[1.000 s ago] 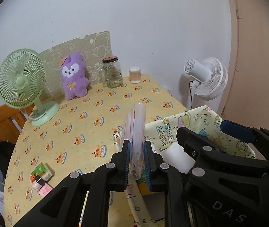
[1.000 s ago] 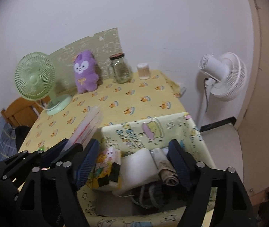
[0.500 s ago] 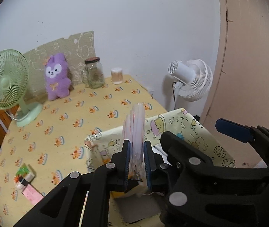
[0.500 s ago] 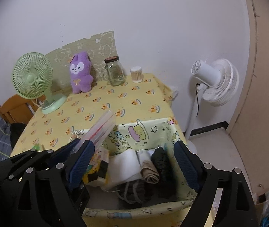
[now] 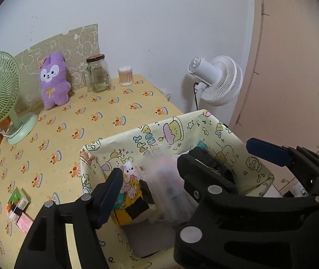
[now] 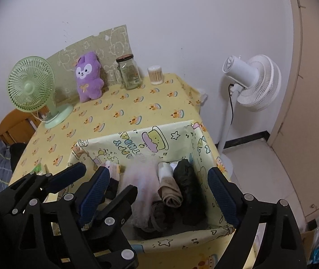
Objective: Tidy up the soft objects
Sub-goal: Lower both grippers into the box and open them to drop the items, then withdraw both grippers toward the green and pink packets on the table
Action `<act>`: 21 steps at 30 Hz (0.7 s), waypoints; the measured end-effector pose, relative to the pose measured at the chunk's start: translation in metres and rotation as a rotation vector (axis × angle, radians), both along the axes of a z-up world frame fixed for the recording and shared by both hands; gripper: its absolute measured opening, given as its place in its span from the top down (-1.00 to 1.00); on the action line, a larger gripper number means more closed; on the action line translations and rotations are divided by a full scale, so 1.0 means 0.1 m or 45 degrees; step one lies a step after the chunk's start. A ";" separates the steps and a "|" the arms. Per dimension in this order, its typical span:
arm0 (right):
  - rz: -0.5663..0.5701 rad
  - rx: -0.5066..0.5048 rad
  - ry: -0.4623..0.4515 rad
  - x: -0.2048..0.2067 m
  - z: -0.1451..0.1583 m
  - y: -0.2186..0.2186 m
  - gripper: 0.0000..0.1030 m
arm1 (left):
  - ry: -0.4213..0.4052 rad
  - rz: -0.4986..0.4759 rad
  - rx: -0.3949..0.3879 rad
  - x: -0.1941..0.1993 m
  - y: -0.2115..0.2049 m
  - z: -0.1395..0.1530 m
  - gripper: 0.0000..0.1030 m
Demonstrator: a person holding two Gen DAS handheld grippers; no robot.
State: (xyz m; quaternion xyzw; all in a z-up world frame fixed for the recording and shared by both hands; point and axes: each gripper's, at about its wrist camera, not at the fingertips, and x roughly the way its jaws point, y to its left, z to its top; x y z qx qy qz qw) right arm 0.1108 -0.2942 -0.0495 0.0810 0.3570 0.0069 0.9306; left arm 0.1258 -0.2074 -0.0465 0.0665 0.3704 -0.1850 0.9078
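The left hand-held gripper [image 5: 150, 174] had just been opening; its jaws stood spread, with the clear plastic pouch [image 5: 170, 188] blurred between them and no pad pressing on it. In the right wrist view the pouch [image 6: 141, 183] lay inside the cartoon-print fabric bin [image 6: 137, 141], its long axis running from the bin's near wall toward its far wall, tilted with the far end higher. It sat between a yellow cartoon packet [image 5: 130, 192] on its left and a rolled beige cloth [image 6: 169, 192] on its right, with a dark rolled garment [image 6: 188, 183] further right against the bin's side. The rolls lay along the same near-to-far line as the pouch.

The right hand-held gripper [image 6: 159, 192] was spread wide over the bin, its jaws having just been widening, and nothing was pinched between its pads.

The bin stood at the near edge of the yellow patterned tabletop [image 6: 137, 103]. At the far end, against the wall, sat a purple plush toy [image 6: 88, 76], well apart from the bin.
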 end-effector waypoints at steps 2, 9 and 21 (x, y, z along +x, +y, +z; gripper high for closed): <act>-0.001 -0.001 -0.003 -0.02 0.00 0.01 -0.78 | -0.002 -0.002 0.002 -0.01 0.00 0.01 -0.48; 0.003 -0.008 -0.023 -0.06 0.03 0.10 -0.80 | -0.018 0.013 0.017 -0.05 0.08 0.05 -0.60; 0.000 -0.047 -0.107 -0.25 0.26 0.39 -0.82 | -0.097 0.045 0.002 -0.23 0.39 0.27 -0.75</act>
